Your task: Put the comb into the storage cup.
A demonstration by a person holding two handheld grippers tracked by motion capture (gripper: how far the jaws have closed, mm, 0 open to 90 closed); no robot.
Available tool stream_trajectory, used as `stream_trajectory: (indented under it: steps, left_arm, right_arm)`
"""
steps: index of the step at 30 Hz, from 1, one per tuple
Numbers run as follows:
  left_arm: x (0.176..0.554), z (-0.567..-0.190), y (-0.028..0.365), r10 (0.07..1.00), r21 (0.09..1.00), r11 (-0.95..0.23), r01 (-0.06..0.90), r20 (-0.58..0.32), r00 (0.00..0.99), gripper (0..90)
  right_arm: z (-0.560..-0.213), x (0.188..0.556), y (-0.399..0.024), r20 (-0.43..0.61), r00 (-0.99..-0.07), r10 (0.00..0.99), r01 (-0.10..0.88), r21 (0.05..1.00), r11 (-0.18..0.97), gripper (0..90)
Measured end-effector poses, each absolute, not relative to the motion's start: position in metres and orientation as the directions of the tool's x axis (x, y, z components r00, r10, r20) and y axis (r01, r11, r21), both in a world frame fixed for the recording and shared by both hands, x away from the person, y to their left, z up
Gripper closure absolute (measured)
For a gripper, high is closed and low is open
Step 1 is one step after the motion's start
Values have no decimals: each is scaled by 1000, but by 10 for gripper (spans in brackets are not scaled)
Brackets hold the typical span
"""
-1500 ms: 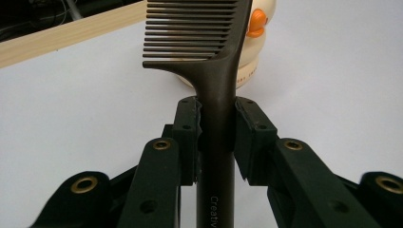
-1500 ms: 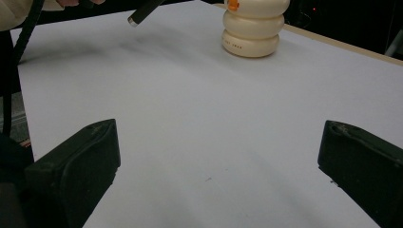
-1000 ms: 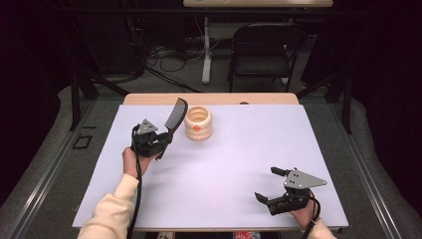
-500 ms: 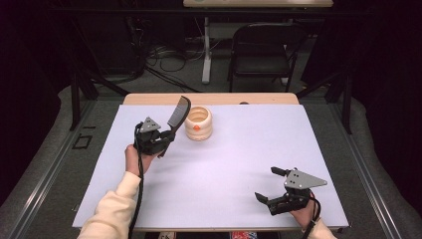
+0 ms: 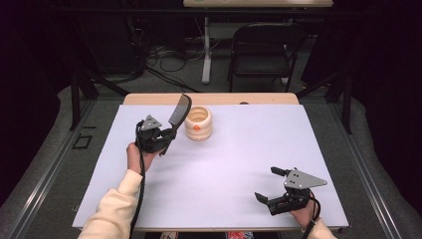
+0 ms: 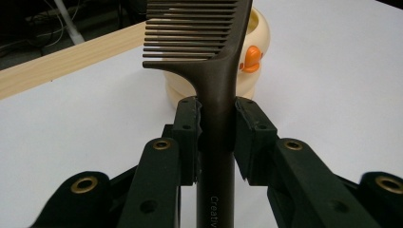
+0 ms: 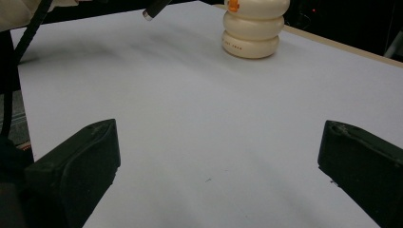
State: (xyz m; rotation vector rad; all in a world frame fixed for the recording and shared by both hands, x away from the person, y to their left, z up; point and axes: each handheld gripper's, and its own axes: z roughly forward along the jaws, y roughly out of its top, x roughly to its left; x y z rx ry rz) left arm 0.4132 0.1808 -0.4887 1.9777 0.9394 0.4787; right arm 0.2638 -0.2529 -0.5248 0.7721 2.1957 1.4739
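Not much has been moved since the earlier frames: the comb (image 5: 179, 110) is held in about the same spot, maybe nudged a touch, and the right gripper (image 5: 272, 184) has been left exactly where it was.

The comb's dark handle is clamped between the jaws of the left gripper (image 5: 168, 135), seen up close in the left gripper view (image 6: 217, 130), with both pads pressed against its sides. The comb is held up off the white table (image 5: 239, 149), angled so its teeth end is raised just beside the cream-coloured cup (image 5: 198, 123), the one with the little orange duck on it. The cup is stood near the far edge of the table.

The right gripper is rested near the front right corner, well apart from the cup, jaws spread wide with nothing gripped between them.
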Motion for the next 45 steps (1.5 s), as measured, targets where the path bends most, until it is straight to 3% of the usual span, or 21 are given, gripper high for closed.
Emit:
stream_trajectory:
  steps: [45]
  left_arm:
    - [435, -474, 159, 763, 856, -320, 406, -21, 646, 722]
  right_arm:
    - [-525, 265, -253, -10, -775, 632, 231, 926, 299, 0]
